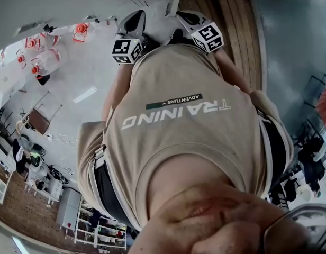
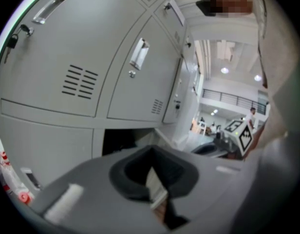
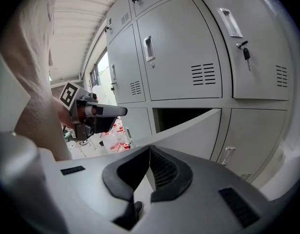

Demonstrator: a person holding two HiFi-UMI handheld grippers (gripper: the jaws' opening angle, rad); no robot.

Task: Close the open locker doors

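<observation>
Grey metal lockers (image 3: 189, 57) fill both gripper views. One lower compartment (image 3: 181, 115) stands open and dark, and its door (image 3: 189, 133) swings out toward my right gripper (image 3: 150, 151), which is shut and empty just in front of it. The same dark opening (image 2: 118, 140) shows behind my left gripper (image 2: 151, 154), also shut with nothing held. A higher door (image 2: 172, 94) looks ajar at its edge. In the head view both grippers, left (image 1: 132, 23) and right (image 1: 188, 18), sit side by side past my torso.
Closed locker doors with handles (image 3: 148, 48) and a key (image 3: 245, 52) surround the opening. Water bottles with red caps (image 1: 44, 62) lie on the floor to the left. A hall with distant people (image 2: 252, 113) lies beyond the lockers.
</observation>
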